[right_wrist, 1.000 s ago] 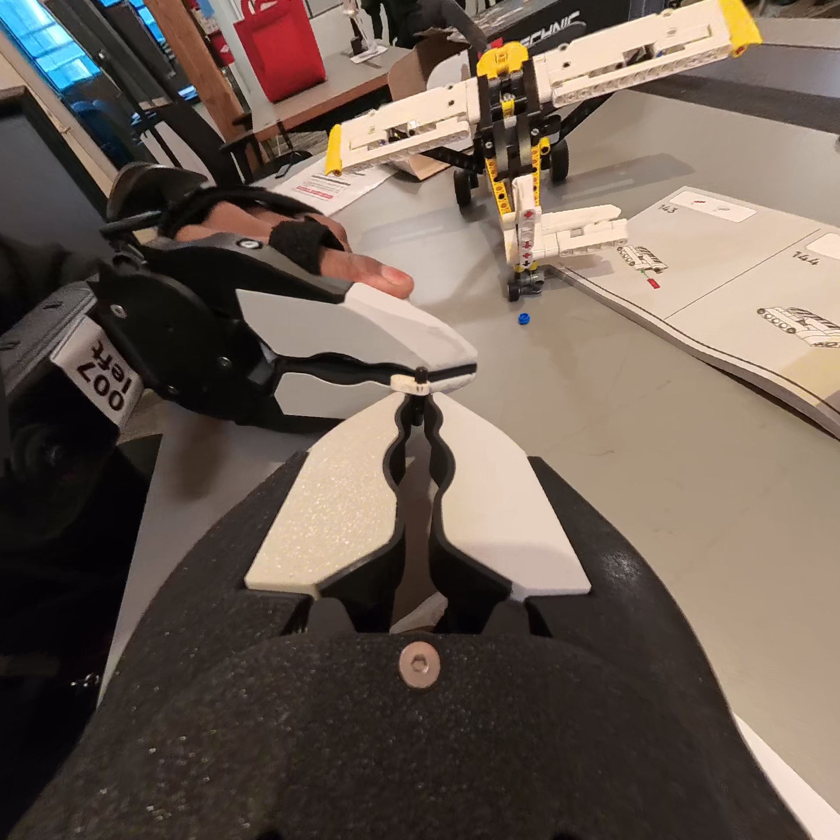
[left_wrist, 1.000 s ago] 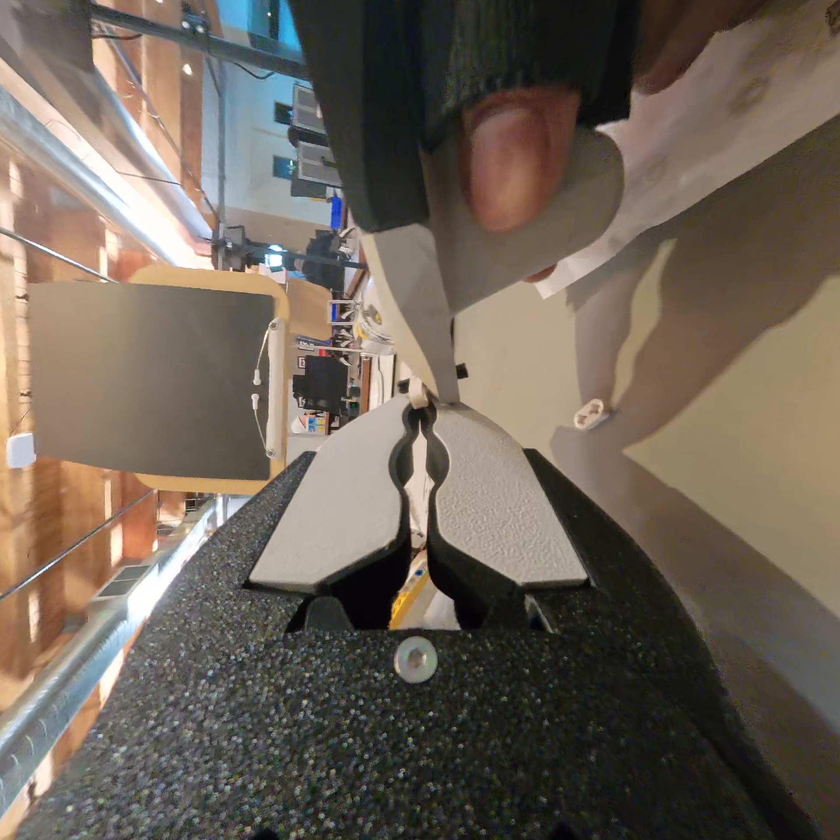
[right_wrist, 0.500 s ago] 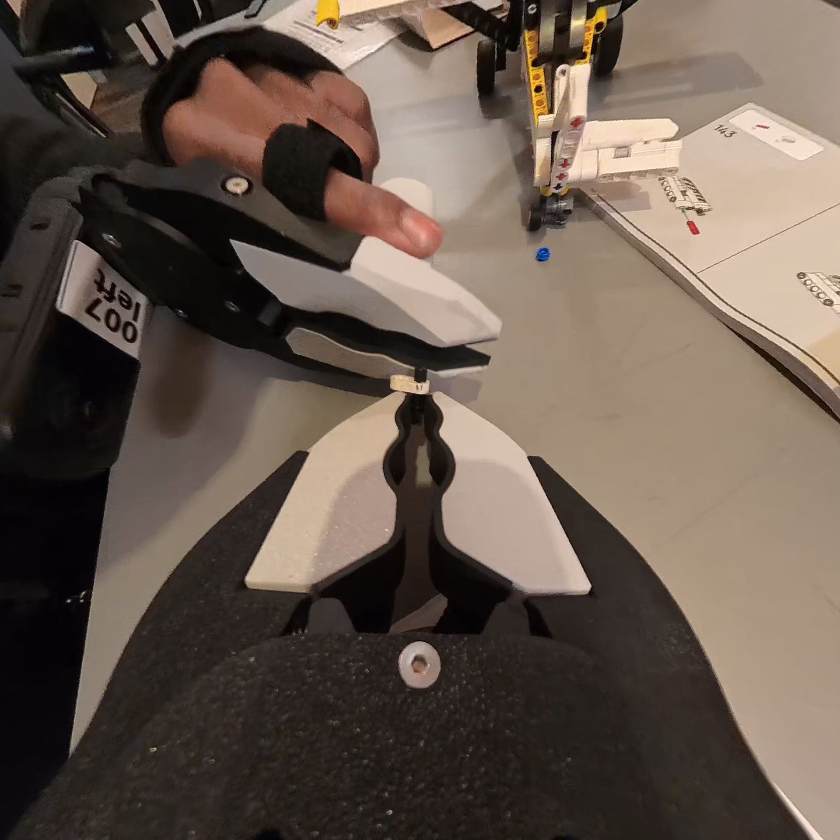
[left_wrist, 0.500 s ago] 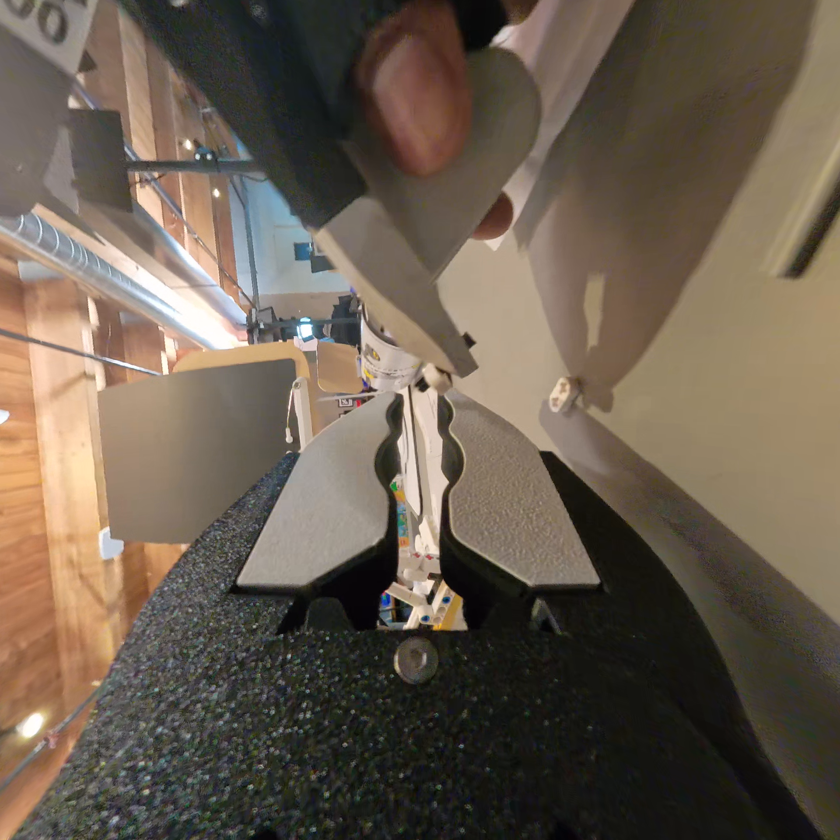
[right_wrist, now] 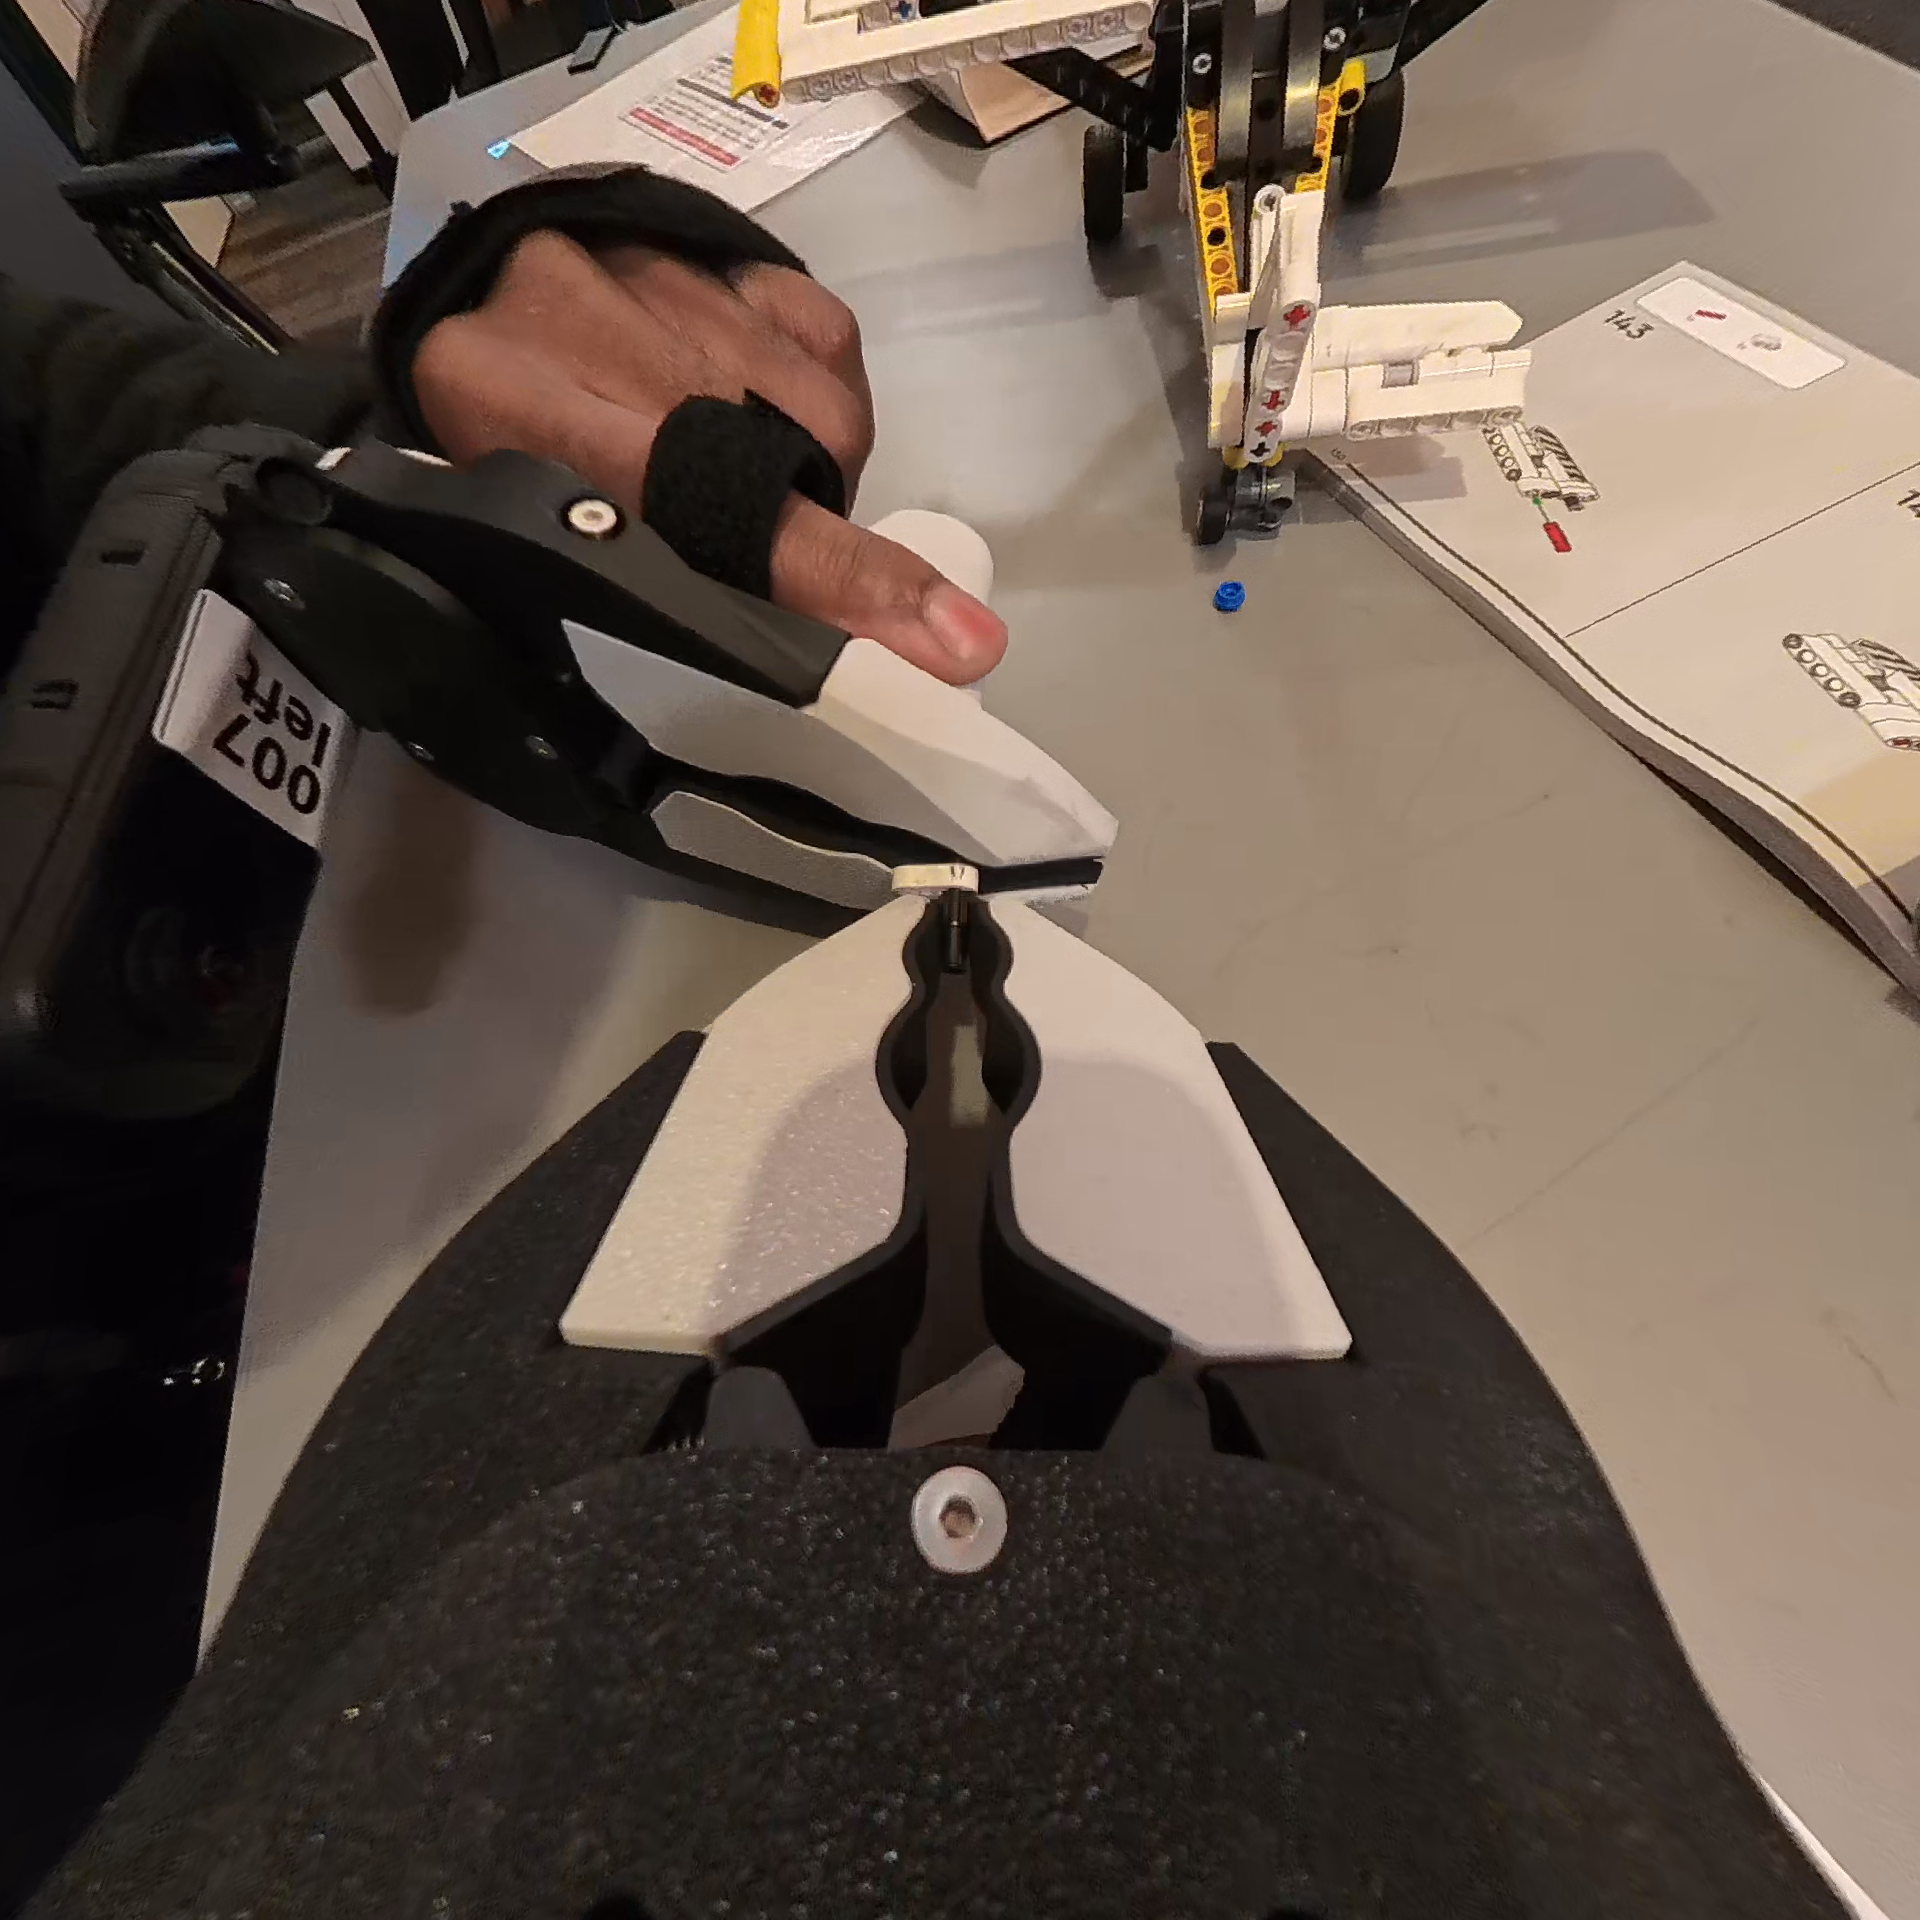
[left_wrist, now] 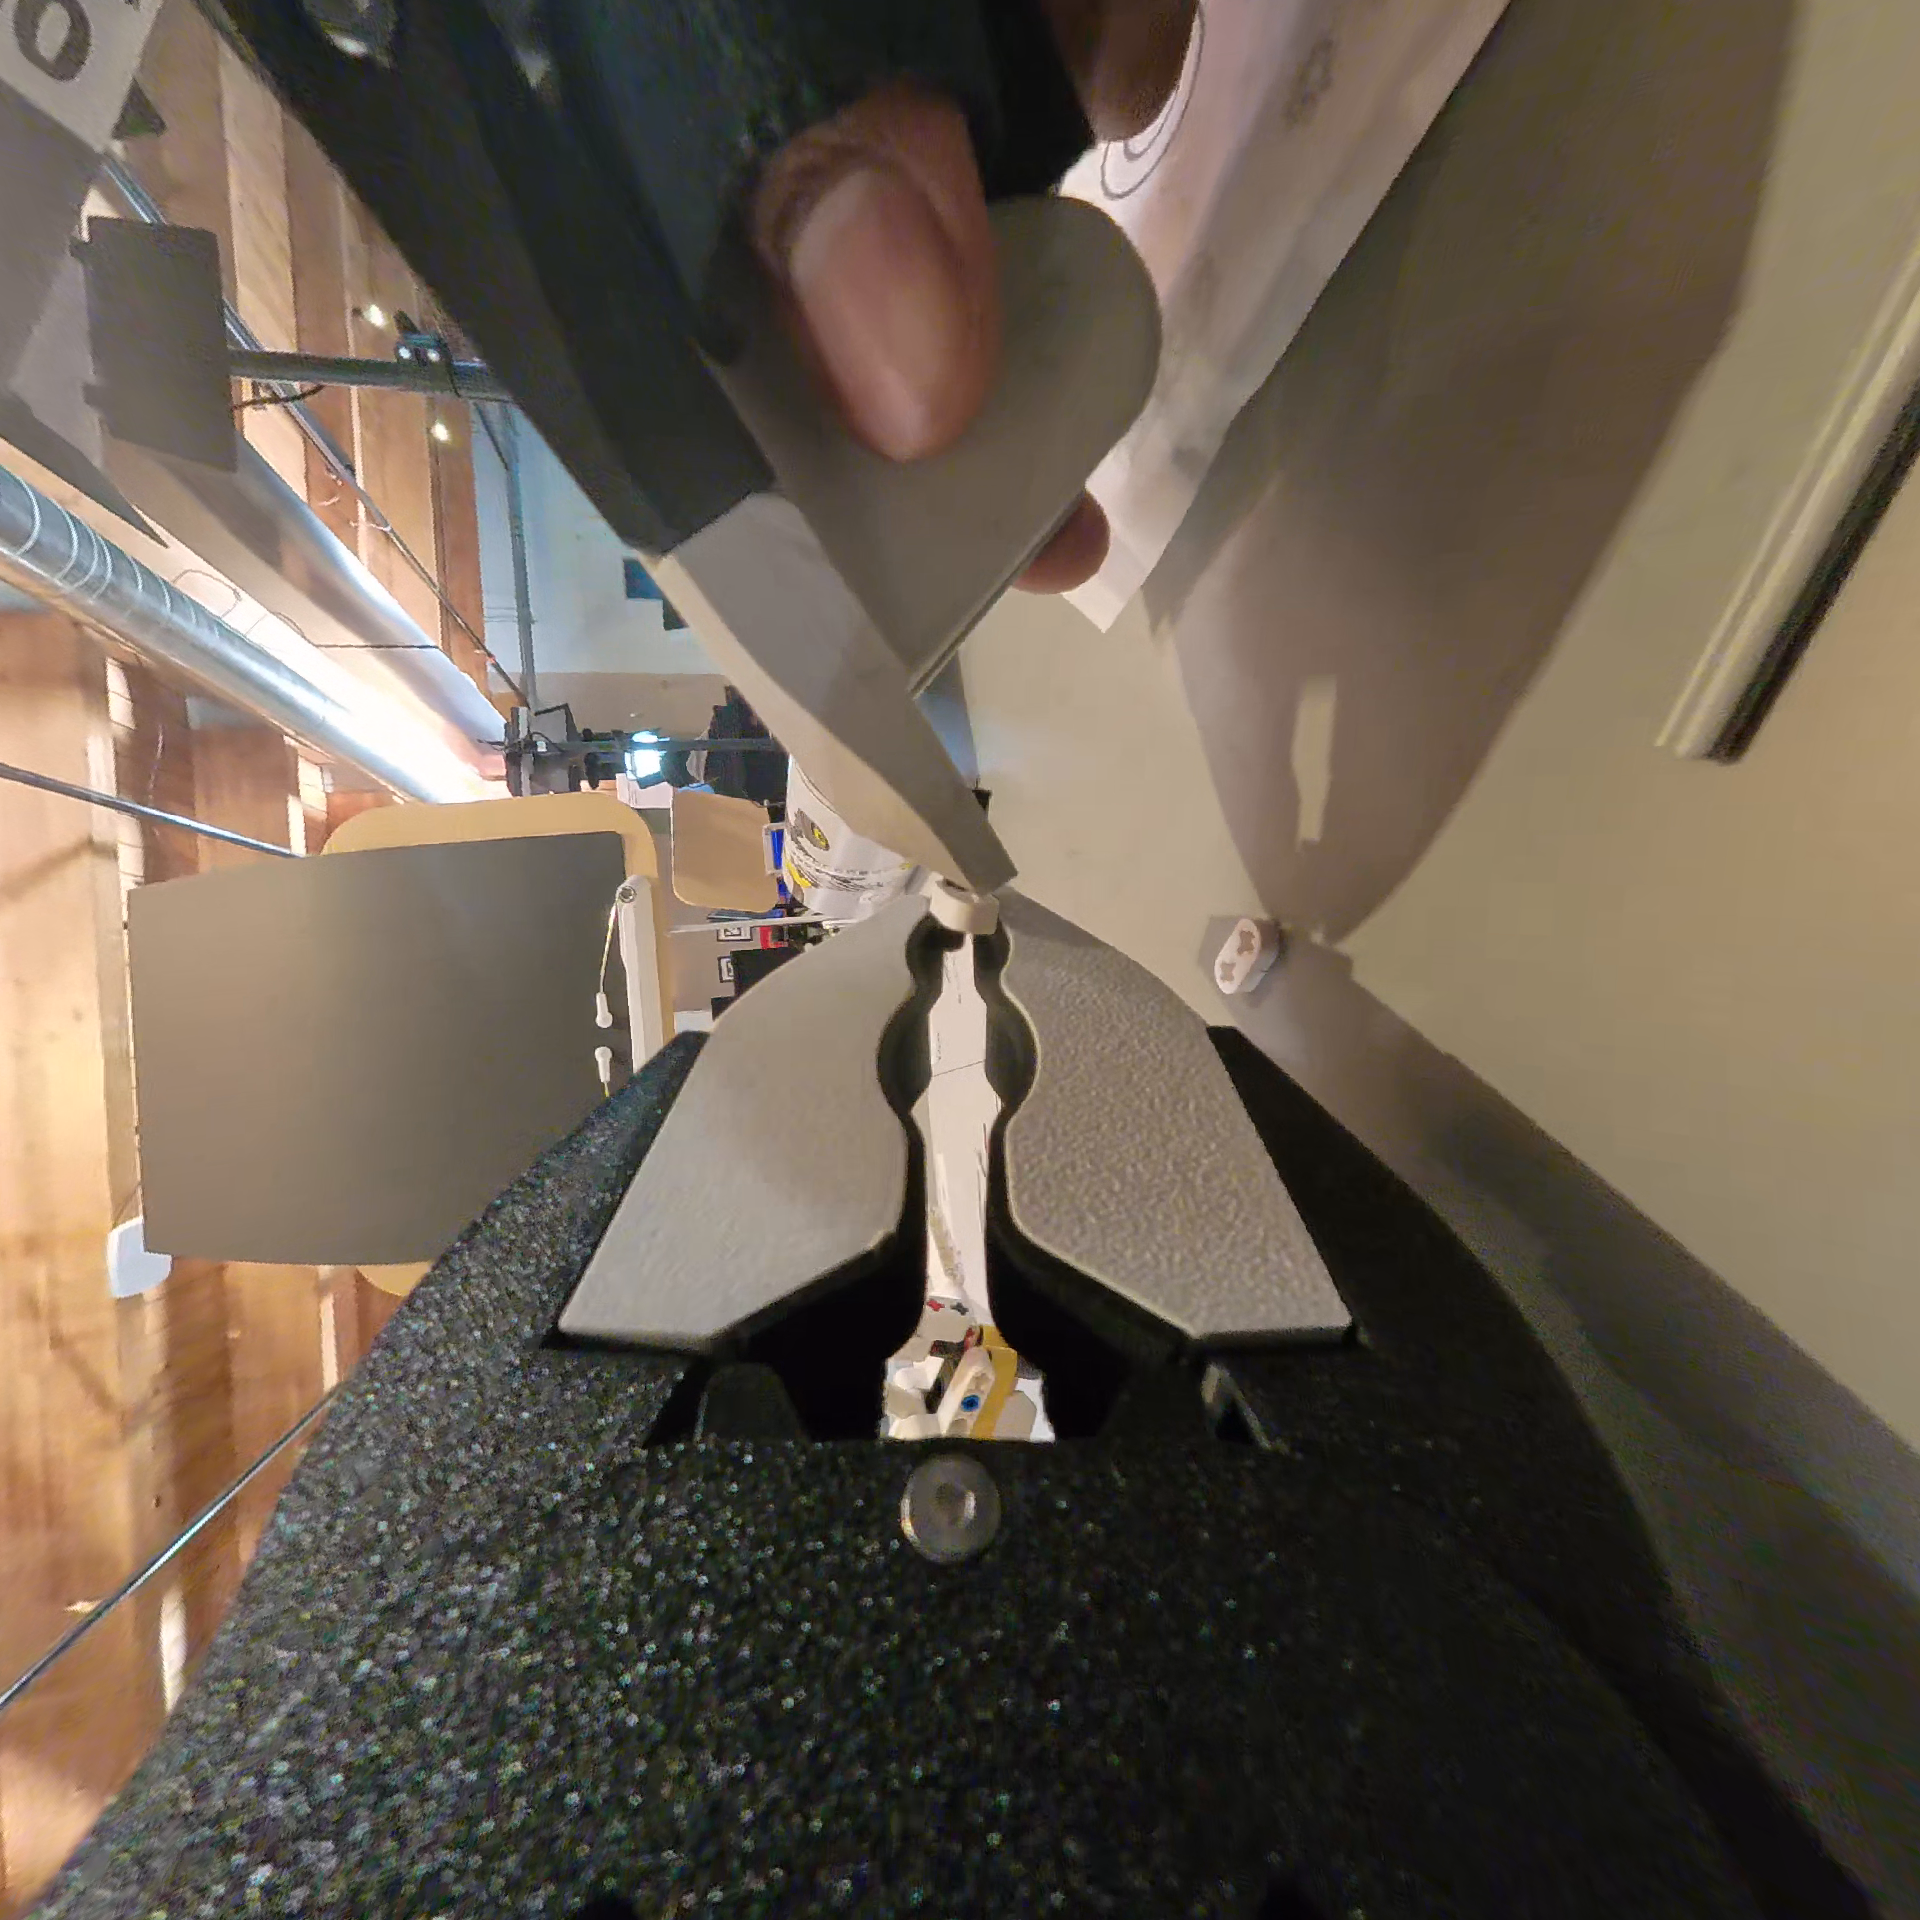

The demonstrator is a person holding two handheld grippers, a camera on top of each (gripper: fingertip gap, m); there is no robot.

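My left gripper [left_wrist: 961, 930] is shut on a small flat white brick piece [left_wrist: 966, 910]. In the right wrist view it reaches in from the left [right_wrist: 1039, 862], with the white piece [right_wrist: 930, 878] pinched between its fingers. My right gripper [right_wrist: 954, 920] is shut on a short black pin [right_wrist: 951, 935]. The pin's far end sits in the white piece. The two grippers meet tip to tip above the grey table [right_wrist: 1351, 935]. In the left wrist view the right gripper [left_wrist: 966, 852] comes in from above. A second small white piece [left_wrist: 1242, 956] lies on the table just right of the tips.
A white, yellow and black brick-built aeroplane model [right_wrist: 1278, 312] stands at the back. An open instruction booklet [right_wrist: 1662, 582] lies to the right. A tiny blue round piece [right_wrist: 1229, 596] lies between them. A printed sheet [right_wrist: 717, 114] lies at the back left. Less than 4 cm separates the two grippers' tips.
My left gripper opened off the white piece, leaving it on the pin, then shut on it again. The right gripper kept its hold on the pin. Both grippers tilted and drew nearer the model.
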